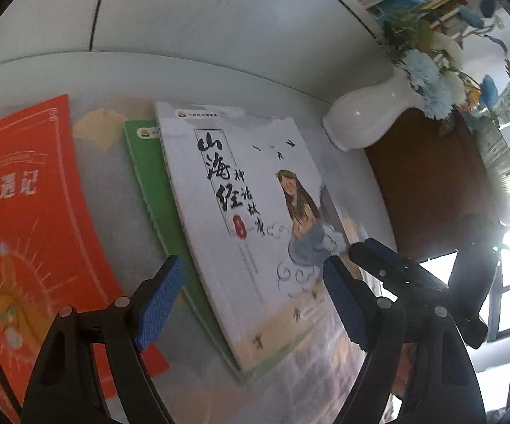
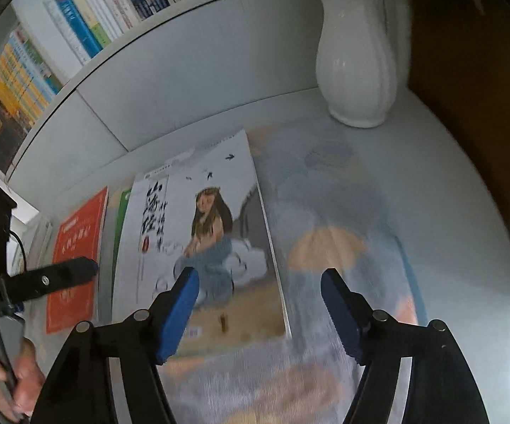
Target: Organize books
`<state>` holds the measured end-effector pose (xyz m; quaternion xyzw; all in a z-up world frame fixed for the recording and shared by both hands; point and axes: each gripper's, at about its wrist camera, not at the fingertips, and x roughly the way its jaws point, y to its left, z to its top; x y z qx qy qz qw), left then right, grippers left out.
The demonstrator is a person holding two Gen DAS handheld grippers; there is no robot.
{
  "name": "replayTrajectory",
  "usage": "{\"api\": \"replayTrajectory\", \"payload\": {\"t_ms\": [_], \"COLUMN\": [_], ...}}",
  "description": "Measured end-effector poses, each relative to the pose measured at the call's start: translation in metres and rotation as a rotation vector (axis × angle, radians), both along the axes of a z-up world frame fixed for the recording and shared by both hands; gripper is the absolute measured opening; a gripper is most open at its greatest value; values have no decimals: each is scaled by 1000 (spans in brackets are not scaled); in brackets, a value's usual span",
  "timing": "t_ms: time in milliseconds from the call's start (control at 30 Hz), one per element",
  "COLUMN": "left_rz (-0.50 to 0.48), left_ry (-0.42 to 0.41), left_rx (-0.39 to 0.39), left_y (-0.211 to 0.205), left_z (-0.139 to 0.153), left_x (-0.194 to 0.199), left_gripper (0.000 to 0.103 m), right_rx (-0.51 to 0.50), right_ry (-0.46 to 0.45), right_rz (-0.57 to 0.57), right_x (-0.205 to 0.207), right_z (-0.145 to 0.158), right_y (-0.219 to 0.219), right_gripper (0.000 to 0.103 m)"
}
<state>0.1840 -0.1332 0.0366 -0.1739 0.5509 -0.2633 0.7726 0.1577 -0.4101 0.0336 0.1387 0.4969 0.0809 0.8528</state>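
- Left hand-held gripper (image 1: 253, 304) hangs with its jaws spread wide and holding nothing over my white book (image 1: 248, 219); right hand-held gripper (image 2: 260, 312) likewise gapes wide over that book's lower right edge.
- White book lies flat on the desk (image 2: 432, 183), atop a green book (image 1: 149, 183).
- Orange book (image 1: 32, 219) lies just left of them.
- White vase (image 2: 357, 67) stands behind.

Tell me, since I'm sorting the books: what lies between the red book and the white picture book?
A green book, mostly covered by the white picture book, plus bare table beside the red book. The left wrist view shows it best.
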Motion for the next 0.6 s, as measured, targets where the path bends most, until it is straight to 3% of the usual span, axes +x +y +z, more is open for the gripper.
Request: {"api": "replayTrajectory", "payload": {"t_ms": [167,333,600], "left_rz": [-39,-36,-119], "left_ry": [22,60,58], "left_rx": [-16,-101,-68], "left_y": [-8,-3,0], "left_z": [-13,-20,-12], "left_x": [14,20,-27], "left_gripper": [79,79,79], "right_rx": [1,-39,-138], "right_ry": [32,46,22], "right_rz": [34,93,176], "right_x": [25,30,4], "right_z": [-17,-22,-6], "right_y": [9,27,53], "right_gripper": [70,70,70]}}
